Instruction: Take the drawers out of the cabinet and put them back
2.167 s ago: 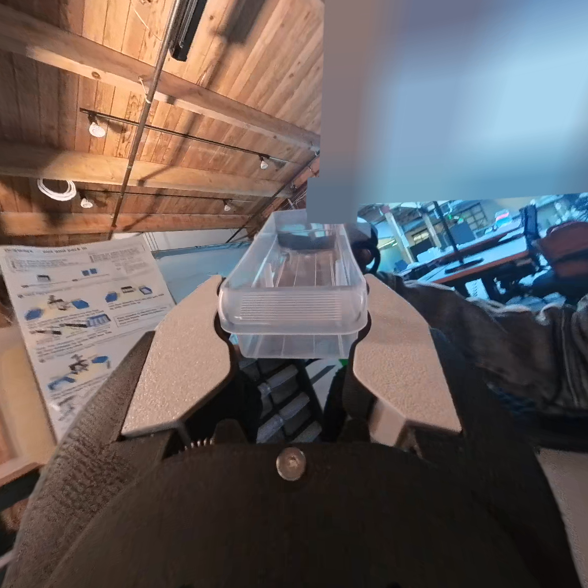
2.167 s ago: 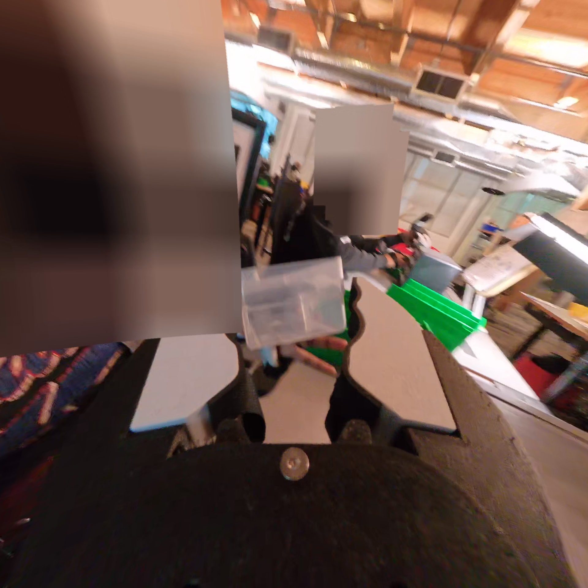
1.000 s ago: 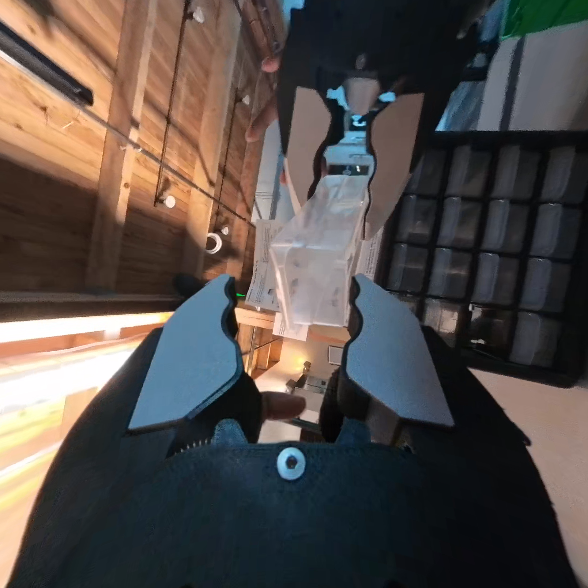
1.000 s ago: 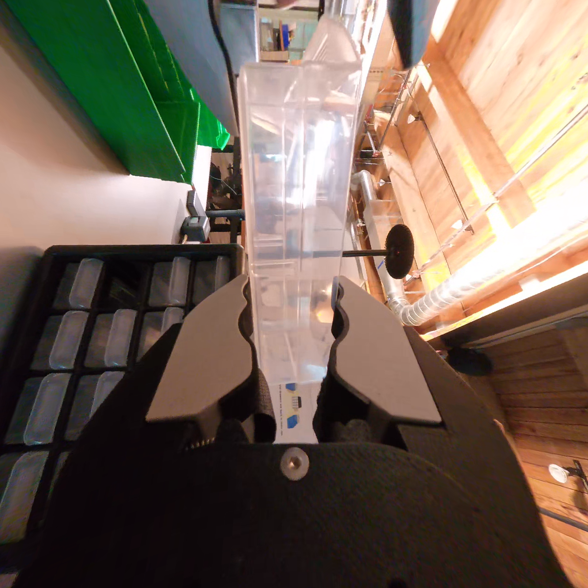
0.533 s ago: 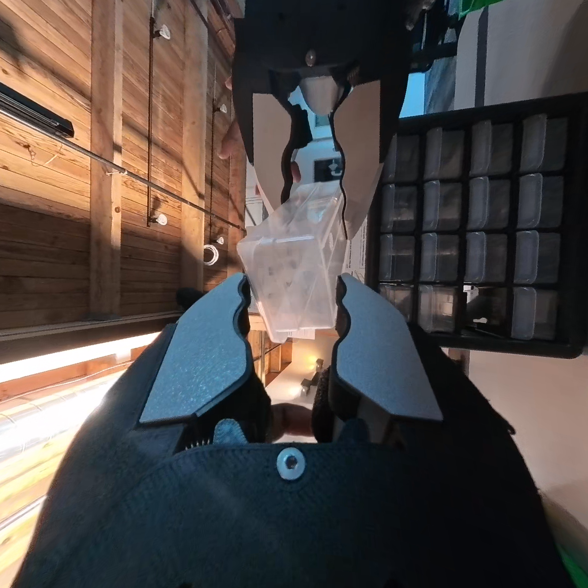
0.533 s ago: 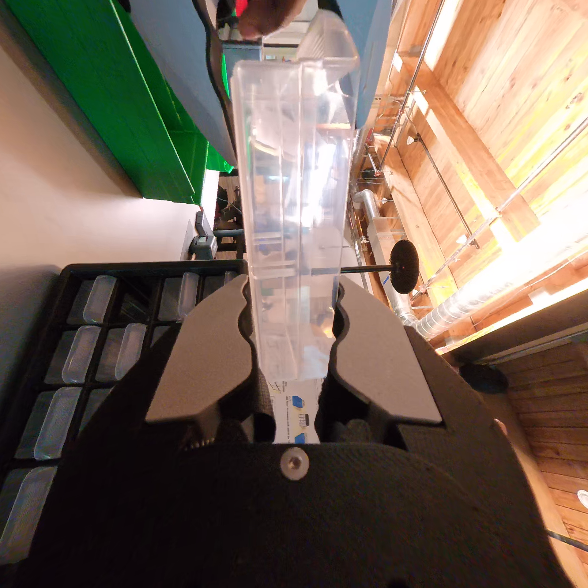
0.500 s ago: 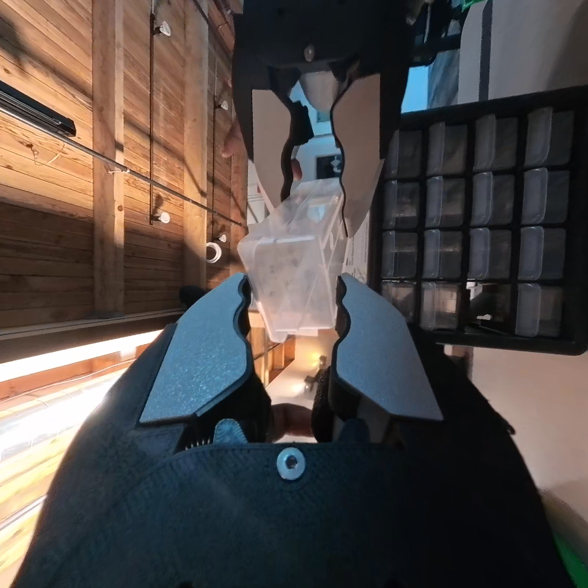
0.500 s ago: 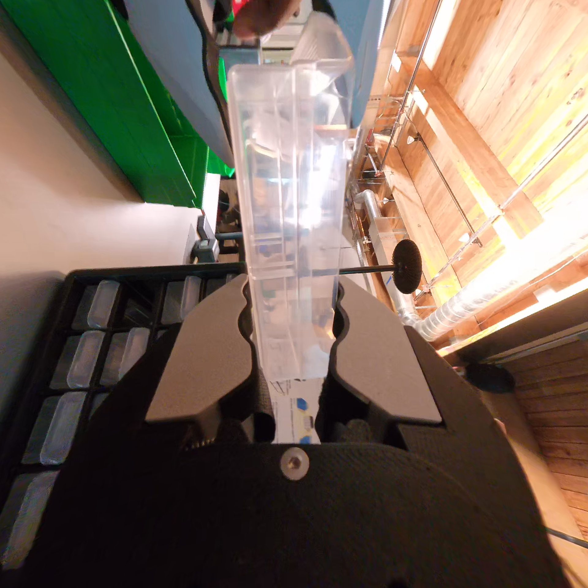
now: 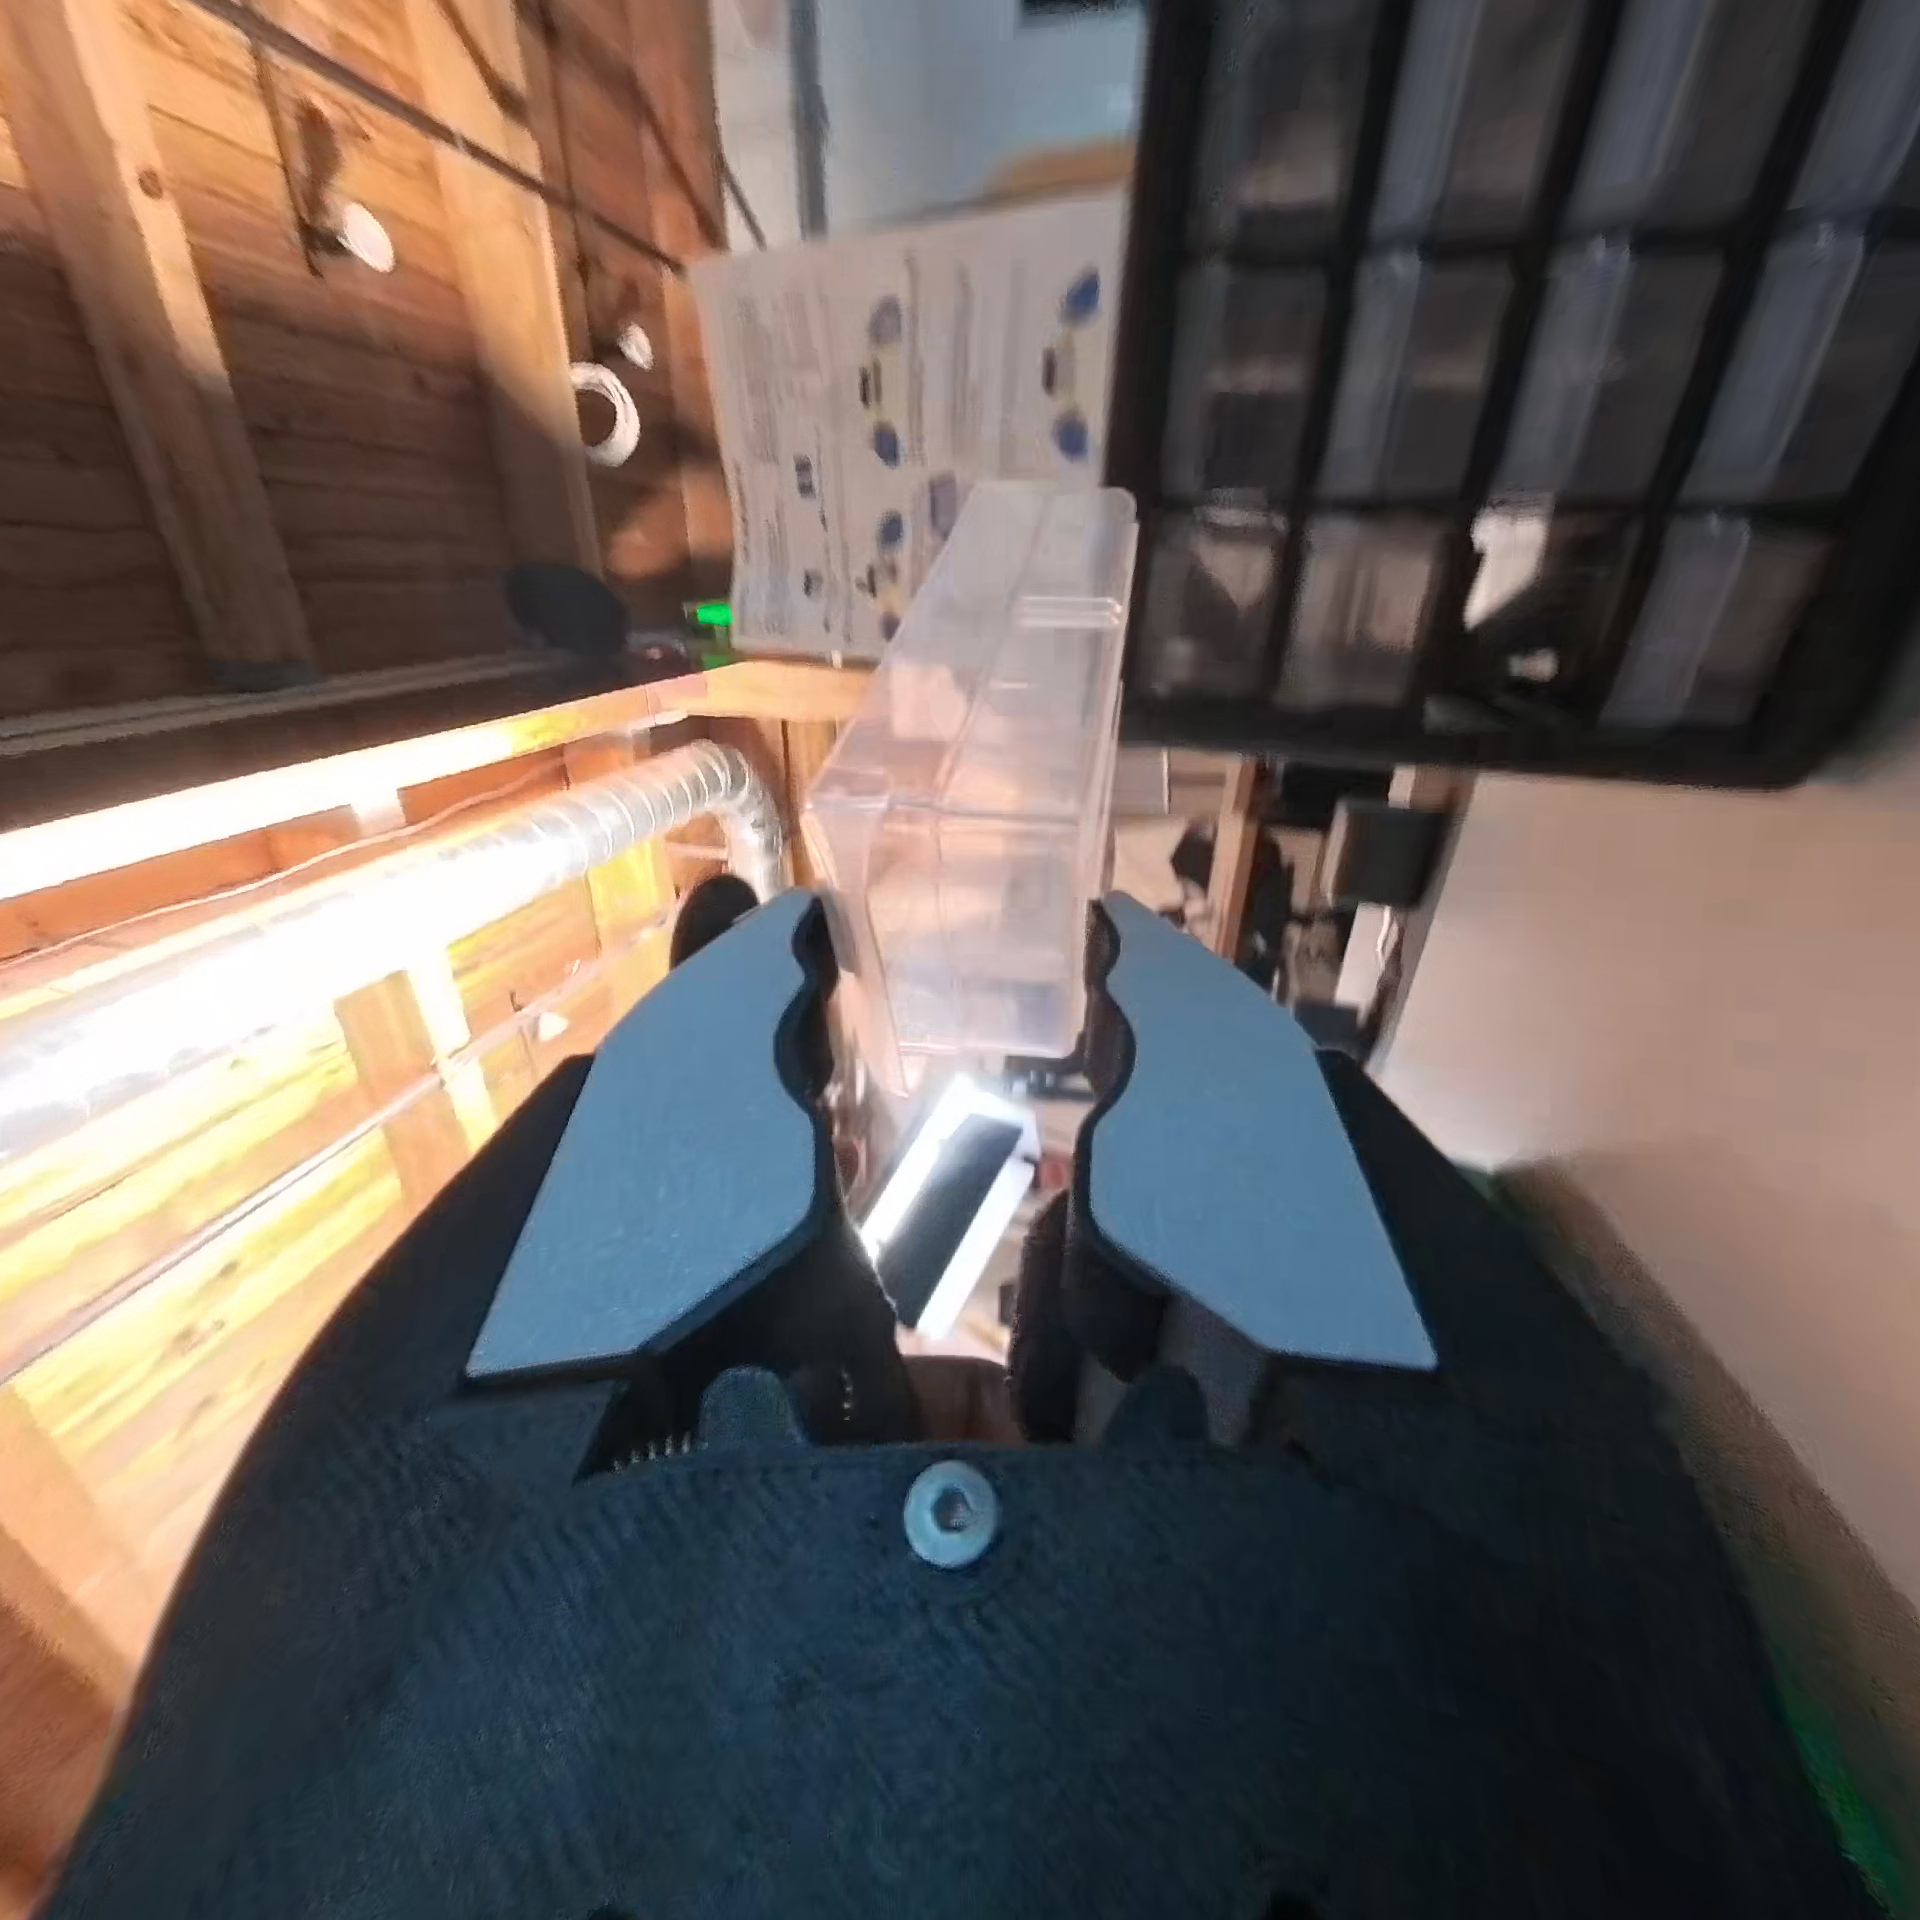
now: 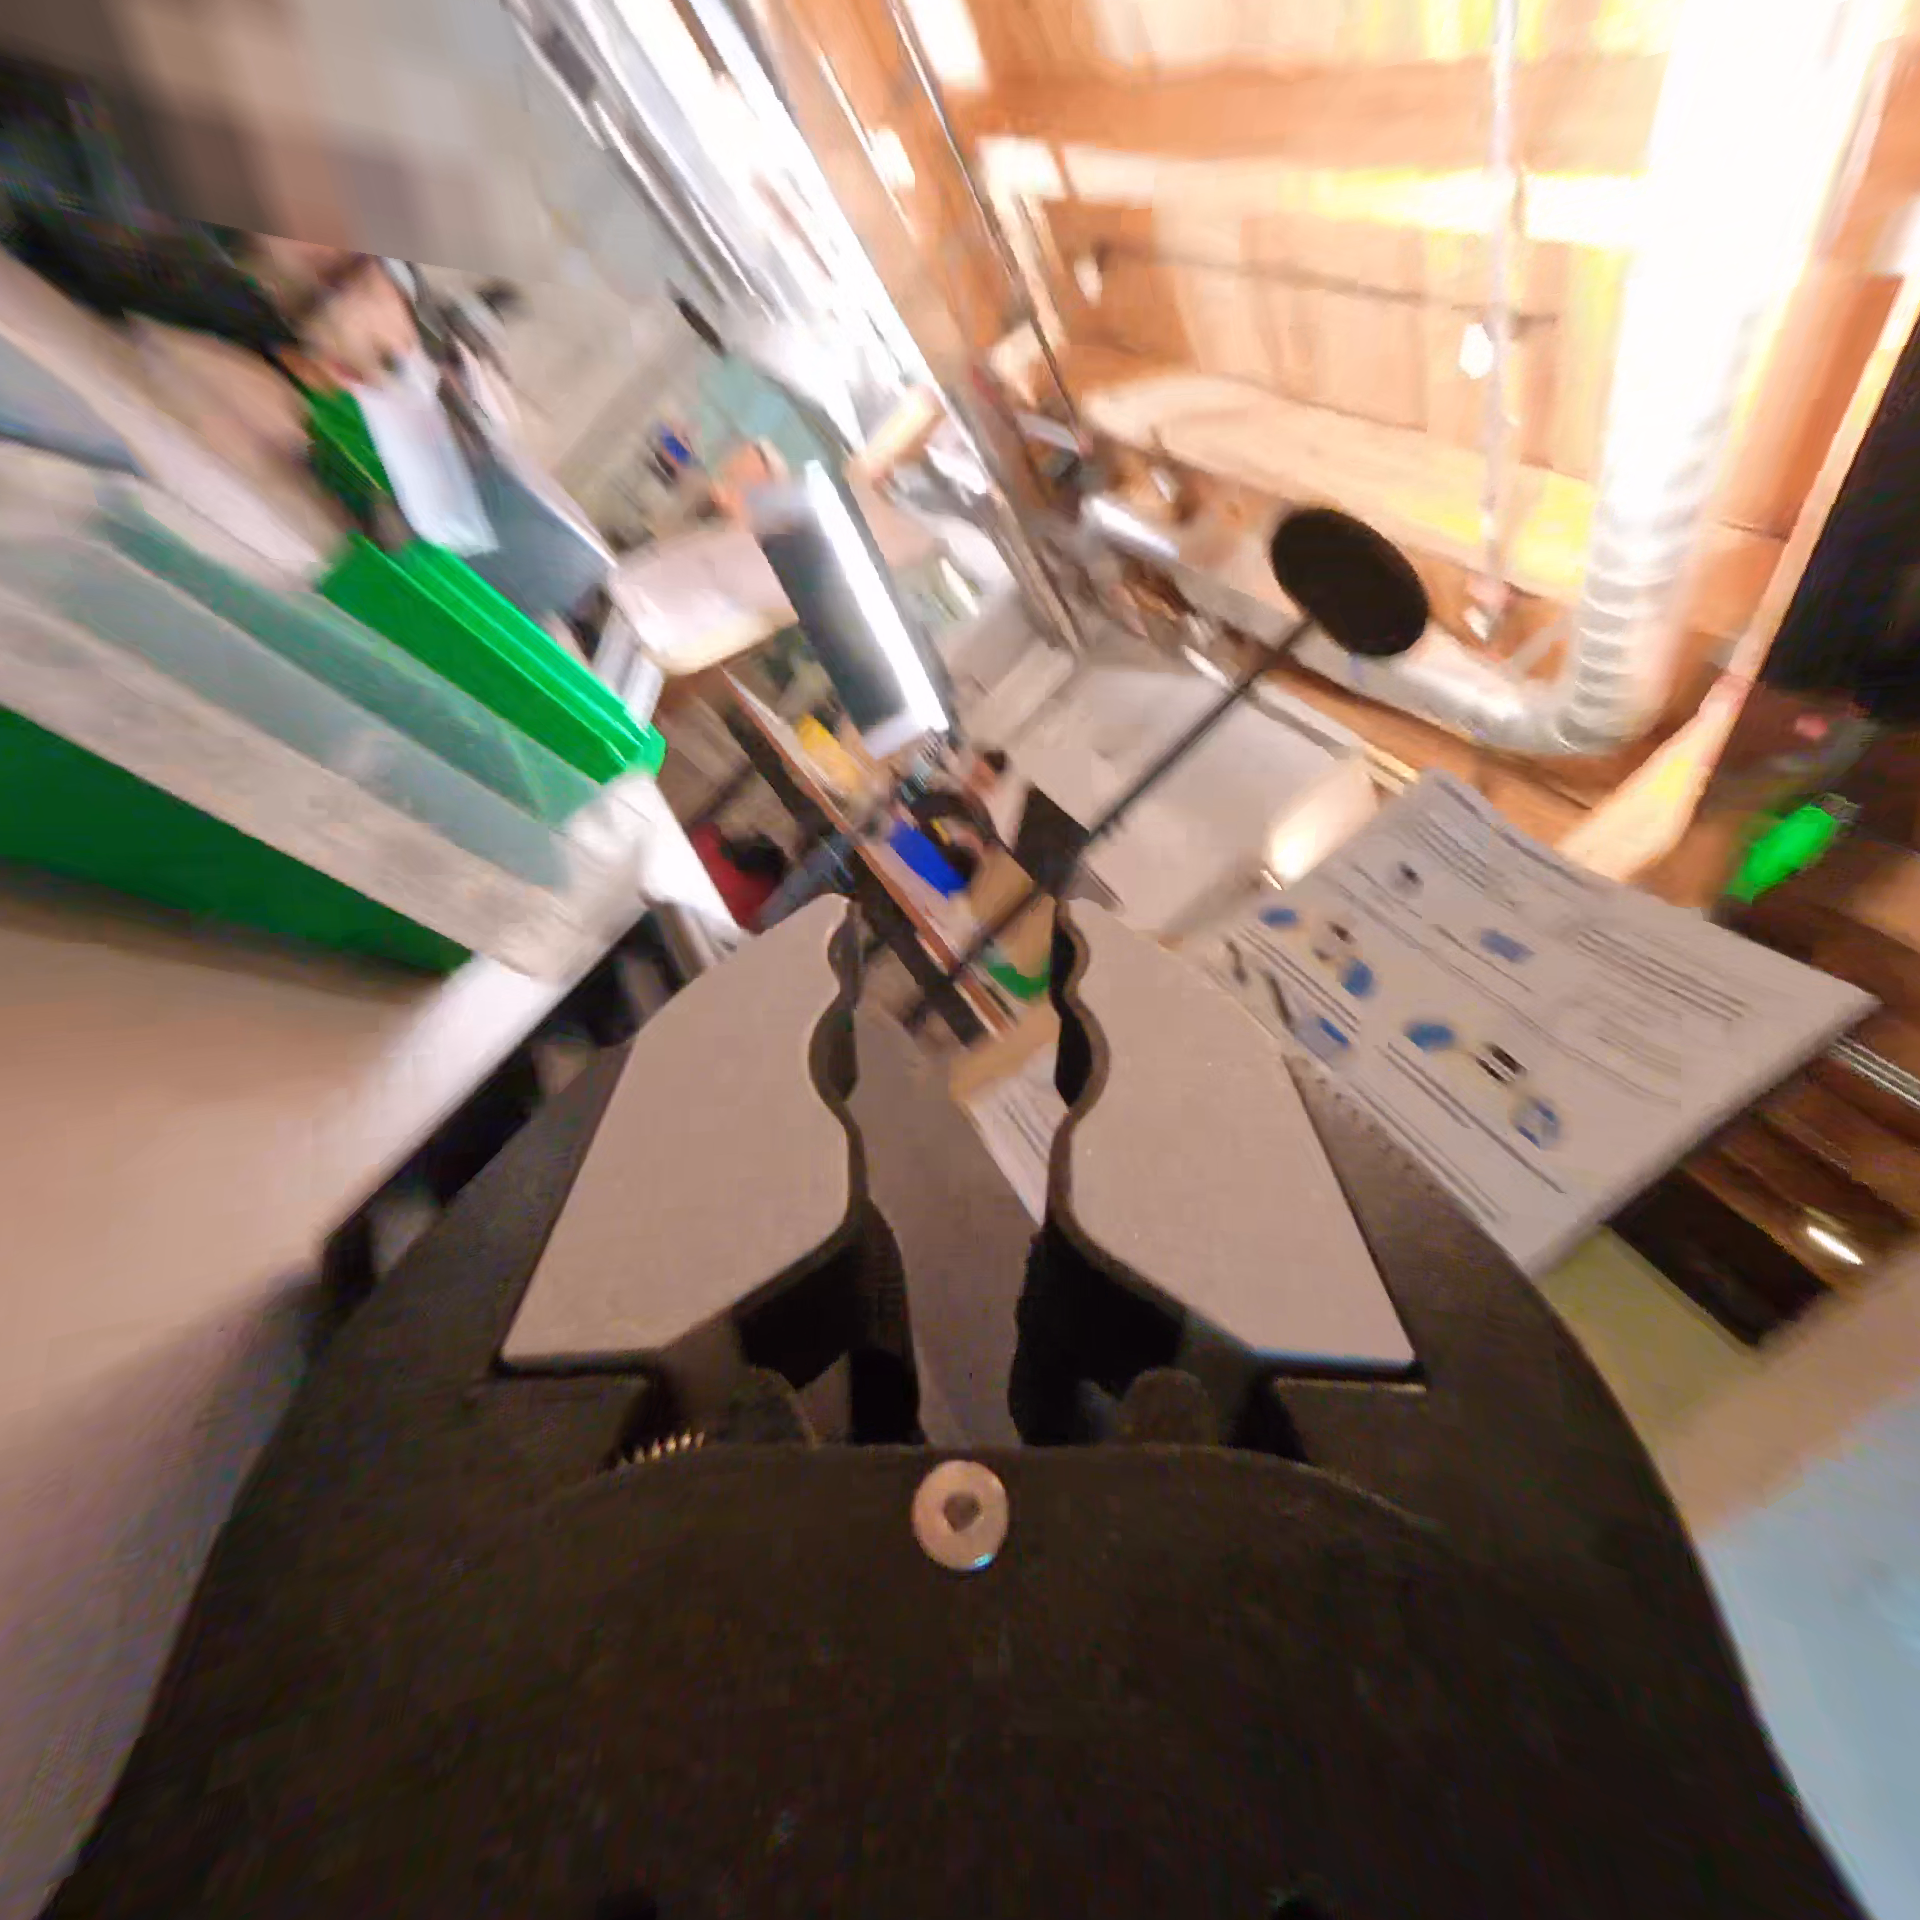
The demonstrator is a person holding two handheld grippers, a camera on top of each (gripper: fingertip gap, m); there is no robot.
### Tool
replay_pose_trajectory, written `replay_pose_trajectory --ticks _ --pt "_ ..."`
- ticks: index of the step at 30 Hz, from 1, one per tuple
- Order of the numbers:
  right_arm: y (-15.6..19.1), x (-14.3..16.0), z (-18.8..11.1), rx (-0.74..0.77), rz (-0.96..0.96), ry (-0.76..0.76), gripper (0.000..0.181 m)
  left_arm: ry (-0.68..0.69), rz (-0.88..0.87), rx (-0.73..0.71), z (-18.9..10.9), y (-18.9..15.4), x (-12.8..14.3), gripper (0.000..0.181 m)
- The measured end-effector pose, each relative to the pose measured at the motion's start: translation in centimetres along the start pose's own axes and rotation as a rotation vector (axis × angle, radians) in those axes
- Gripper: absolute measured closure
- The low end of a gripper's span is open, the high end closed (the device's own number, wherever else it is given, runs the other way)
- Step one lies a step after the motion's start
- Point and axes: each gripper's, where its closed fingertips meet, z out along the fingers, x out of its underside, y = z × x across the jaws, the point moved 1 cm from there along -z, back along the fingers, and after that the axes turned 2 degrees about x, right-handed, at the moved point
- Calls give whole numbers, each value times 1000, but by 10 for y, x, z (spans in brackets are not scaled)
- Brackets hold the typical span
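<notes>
The clear plastic drawer [image 9: 987,790] is held off the bench, gripped at its near end by the left gripper [image 9: 961,940], whose fingers press both side walls. Its far end points toward the black cabinet [image 9: 1507,364], near an empty slot [image 9: 1538,613] in the edge row. The right gripper [image 10: 951,951] holds nothing, fingers narrowly parted, facing green bins [image 10: 260,821] and a printed sheet [image 10: 1475,1049].

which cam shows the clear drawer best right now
The left wrist view: the clear drawer sits sharp and centred, clamped in the left gripper beside the black cabinet. The right wrist view is blurred and shows no drawer.
</notes>
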Motion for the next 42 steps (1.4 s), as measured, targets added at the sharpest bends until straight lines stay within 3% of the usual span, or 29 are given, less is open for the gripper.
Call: replay_pose_trajectory --ticks 2,4,8,10,15,24,28,31,42 --pt "-12 25 1 66 -67 166 151 60 35 41 -2 -20 1 134" --pt "-15 41 3 75 3 266 154 88 25 108 -5 -40 -4 135" --pt "-24 67 5 115 314 324 173 151 -5 210 -6 -68 -11 135" --pt "-38 85 1 201 354 371 181 179 2 235 -3 -75 -12 135" --pt "-49 117 -9 262 360 516 181 222 45 288 5 -91 -15 135" --pt "-63 130 -22 320 333 615 181 238 49 303 9 -98 -23 135" --pt "-42 150 -41 132 496 827 181 235 49 303 10 -100 -28 135" --pt "-41 148 -44 86 603 818 181 242 50 303 10 -100 -29 135" --pt "-40 148 -46 88 580 828 181 277 80 322 17 -100 -33 135"
